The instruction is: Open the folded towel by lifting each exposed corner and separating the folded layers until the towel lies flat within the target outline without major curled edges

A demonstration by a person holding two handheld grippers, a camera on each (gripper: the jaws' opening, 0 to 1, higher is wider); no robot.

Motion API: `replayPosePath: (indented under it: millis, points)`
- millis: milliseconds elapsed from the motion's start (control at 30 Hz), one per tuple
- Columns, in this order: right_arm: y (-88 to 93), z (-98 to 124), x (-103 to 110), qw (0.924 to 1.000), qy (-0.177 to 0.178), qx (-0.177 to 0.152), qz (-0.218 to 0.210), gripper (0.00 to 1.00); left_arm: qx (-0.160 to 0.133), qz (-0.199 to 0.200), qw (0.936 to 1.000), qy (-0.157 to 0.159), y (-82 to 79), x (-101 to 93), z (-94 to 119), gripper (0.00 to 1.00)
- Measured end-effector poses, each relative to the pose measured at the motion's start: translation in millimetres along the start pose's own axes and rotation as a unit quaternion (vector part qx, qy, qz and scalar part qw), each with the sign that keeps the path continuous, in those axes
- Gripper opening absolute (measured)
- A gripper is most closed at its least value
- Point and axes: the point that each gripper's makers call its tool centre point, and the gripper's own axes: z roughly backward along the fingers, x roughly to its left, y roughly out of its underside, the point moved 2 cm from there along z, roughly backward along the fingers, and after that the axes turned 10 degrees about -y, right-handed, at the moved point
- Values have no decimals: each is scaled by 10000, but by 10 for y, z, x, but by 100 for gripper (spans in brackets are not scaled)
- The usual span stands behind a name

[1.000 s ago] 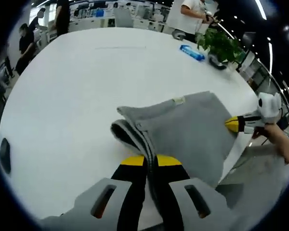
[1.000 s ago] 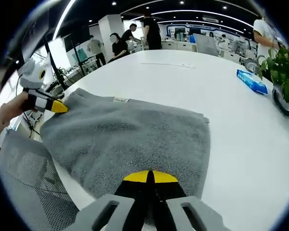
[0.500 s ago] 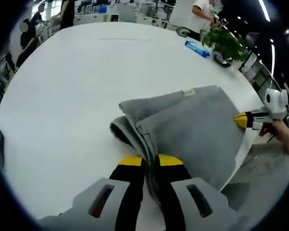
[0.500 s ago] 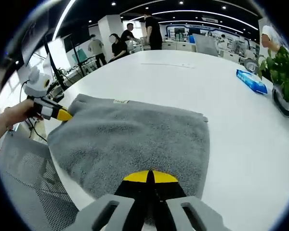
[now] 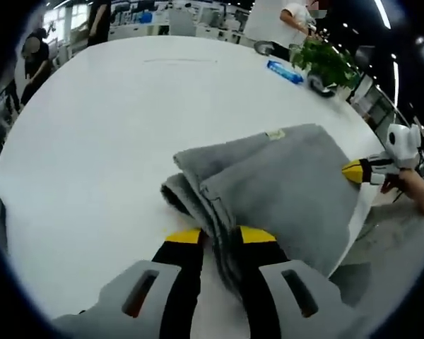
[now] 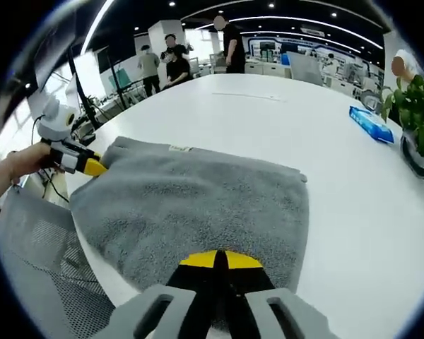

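Note:
A grey towel (image 5: 283, 183) lies folded on the white table (image 5: 92, 127), with a small label at its far edge. In the left gripper view its stacked fold edges run between the jaws of my left gripper (image 5: 220, 236), which stand slightly apart around them. From the right gripper view, the towel (image 6: 191, 205) spreads wide and overhangs the table edge (image 6: 353, 183). My right gripper (image 6: 219, 260) is shut on the towel's near edge. The left gripper (image 6: 92, 167) shows at the towel's left corner, and the right gripper (image 5: 357, 171) at its right corner.
A blue packet (image 5: 283, 70) and a potted plant (image 5: 325, 63) sit at the table's far side. A grey mesh chair (image 6: 28, 254) stands below the table edge. People stand at desks in the background.
The left gripper's jaws have parted a little around the towel's fold. The right gripper stays shut on its edge, and the towel has barely moved.

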Motion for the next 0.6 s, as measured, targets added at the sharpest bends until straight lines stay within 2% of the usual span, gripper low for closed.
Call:
replayPosePath:
  millis: [33,67,100,133,167,267,333,400,467,533,567,600]
  points:
    - [-55,14,16,9994,-44,-207,-283,6,-53,2,10000,80,-27,-28,46,30]
    - [-163,46,21,9971,-84,-565,-512,14,-139,67,9998,149,-70,-51,96,31]
    - [-201,63,17,9964,-80,-668,-523,18,-351,266,9989,183,-164,-72,176,31]
    - [-295,115,-6,9953,-1,-889,-395,19,-412,280,9986,172,-192,-59,197,32]
    - [-348,149,-18,9950,52,-976,-211,18,-646,240,9975,150,-273,-65,272,33]
    - [-480,216,41,9923,151,-1205,233,12,-1052,-19,9941,262,-412,-178,422,32]
    - [-563,229,201,9892,-63,-1357,543,9,-1121,-157,9932,268,-451,-273,473,32]
    - [-546,227,317,9889,-175,-1315,673,5,-1161,-198,9927,275,-479,-338,481,31]
    - [-417,170,439,9911,-291,-906,933,0,-1231,-263,9912,404,-501,-445,447,28]
    - [-295,70,531,9918,-475,-552,1054,0,-984,-555,9924,495,-421,-557,328,23]
    - [-277,53,538,9917,-481,-478,1089,0,-928,-612,9925,506,-404,-575,308,18]
    - [-219,-10,569,9908,-513,-266,1227,0,-642,-839,9931,509,-322,-615,236,15]
